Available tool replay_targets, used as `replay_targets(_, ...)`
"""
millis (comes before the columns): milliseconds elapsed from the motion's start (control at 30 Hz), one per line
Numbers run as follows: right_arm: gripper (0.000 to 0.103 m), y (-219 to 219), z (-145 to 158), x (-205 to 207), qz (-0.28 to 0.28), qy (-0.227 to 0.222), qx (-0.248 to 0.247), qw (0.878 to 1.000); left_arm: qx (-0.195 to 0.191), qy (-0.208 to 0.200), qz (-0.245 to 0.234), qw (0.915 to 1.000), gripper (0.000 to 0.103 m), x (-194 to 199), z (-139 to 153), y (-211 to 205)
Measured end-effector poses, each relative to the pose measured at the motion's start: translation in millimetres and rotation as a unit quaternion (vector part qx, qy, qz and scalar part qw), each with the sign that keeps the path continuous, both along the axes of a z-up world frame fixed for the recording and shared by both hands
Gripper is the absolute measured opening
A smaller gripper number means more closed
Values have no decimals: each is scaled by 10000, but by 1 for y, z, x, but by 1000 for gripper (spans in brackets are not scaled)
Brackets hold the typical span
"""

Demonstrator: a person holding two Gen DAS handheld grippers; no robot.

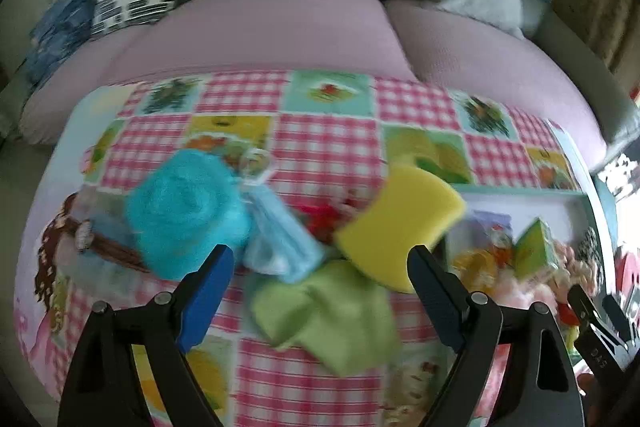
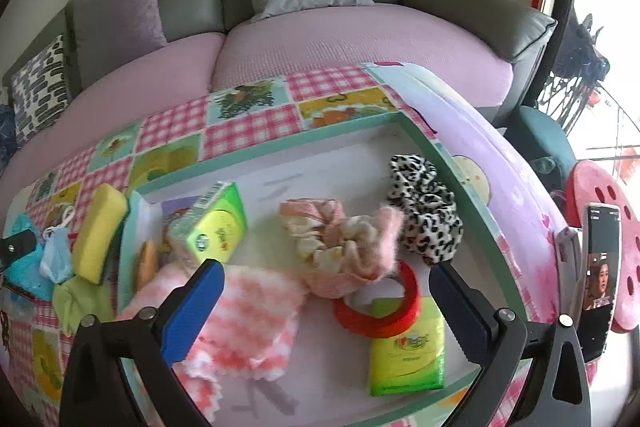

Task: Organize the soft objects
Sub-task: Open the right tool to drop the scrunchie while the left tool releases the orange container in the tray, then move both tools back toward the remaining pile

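My left gripper [image 1: 320, 267] is open above a pile on the checked cloth: a turquoise fluffy cloth [image 1: 184, 215], a pale blue mask [image 1: 280, 239], a green cloth [image 1: 328, 311] and a yellow sponge [image 1: 400, 223]. Its pads touch none of them. My right gripper [image 2: 326, 279] is open over the mint-rimmed tray [image 2: 304, 139]. Below it lie a pink-and-white striped cloth [image 2: 248, 315], a pink scrunchie [image 2: 344, 247], a leopard scrunchie [image 2: 424, 203] and a red tape ring [image 2: 384, 307]. Nothing is held.
Two green tissue packs [image 2: 408, 355] [image 2: 212, 227] also lie in the tray. A phone [image 2: 600, 267] stands at the tray's right, beside a pink stool [image 2: 624, 227]. A sofa with pillows [image 1: 256, 27] runs behind the table. The table edge drops off at right.
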State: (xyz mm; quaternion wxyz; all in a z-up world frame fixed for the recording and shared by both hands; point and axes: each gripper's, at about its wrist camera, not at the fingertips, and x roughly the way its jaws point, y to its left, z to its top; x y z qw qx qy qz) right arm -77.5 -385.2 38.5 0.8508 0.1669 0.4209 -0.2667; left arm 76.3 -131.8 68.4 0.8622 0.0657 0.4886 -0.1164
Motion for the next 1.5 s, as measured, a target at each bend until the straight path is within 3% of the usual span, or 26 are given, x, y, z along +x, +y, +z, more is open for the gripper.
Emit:
replay_targets(367, 103, 36, 17, 14, 461, -384, 289, 9978, -19, -270, 1050, 9941, 89, 10, 14, 91)
replay_targets(733, 103, 117, 20, 61, 1667, -565, 448, 9834, -331, -330, 1388, 9892, 89, 7, 8, 135)
replay_targets(933, 103, 145, 7, 79, 1968, -475, 538, 9778, -300, -125, 1265, 9914, 89, 10, 0, 135)
replay_targets(1067, 103, 145, 0, 82, 1917, -474, 645, 9782, -619, 219, 1161, 9911, 89, 15, -9, 130)
replay_targets(1400, 103, 136, -4, 88, 1797, -437, 656, 9806, -902, 555, 622, 9924, 88, 17, -23, 79)
replay_targets(1500, 98, 134, -3, 91, 1794, -490, 707, 9800, -886, 607, 599, 9924, 87, 19, -29, 69)
